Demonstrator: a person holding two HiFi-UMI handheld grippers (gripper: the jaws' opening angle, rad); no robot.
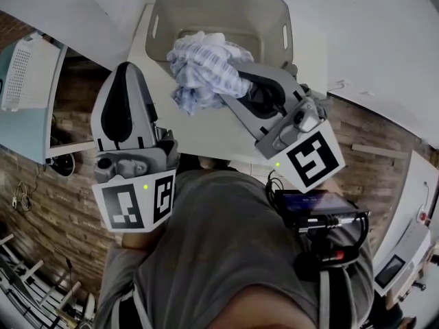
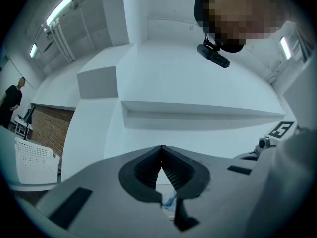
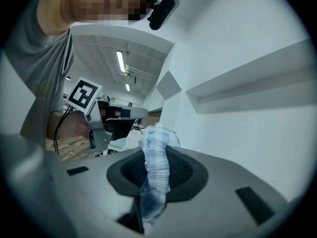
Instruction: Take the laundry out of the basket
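Markings: black-and-white square codes on each gripper's cube.

Count: two grippers, one grey laundry basket (image 1: pixel 161 16), one bundle of blue-and-white striped cloth (image 1: pixel 202 64). A white perforated basket (image 1: pixel 24 70) stood well apart at far left.

Right gripper (image 1: pixel 240 93): jaws a little apart, clamped on the striped cloth (a twisted strand ran between the pads and poked out past the tips). The bundle hung raised, overlapping the grey basket's near rim in the head view, above the white table (image 1: pixel 206 136).

Left gripper (image 1: pixel 126 70): jaw tips together, gripping nothing, left of the grey basket.
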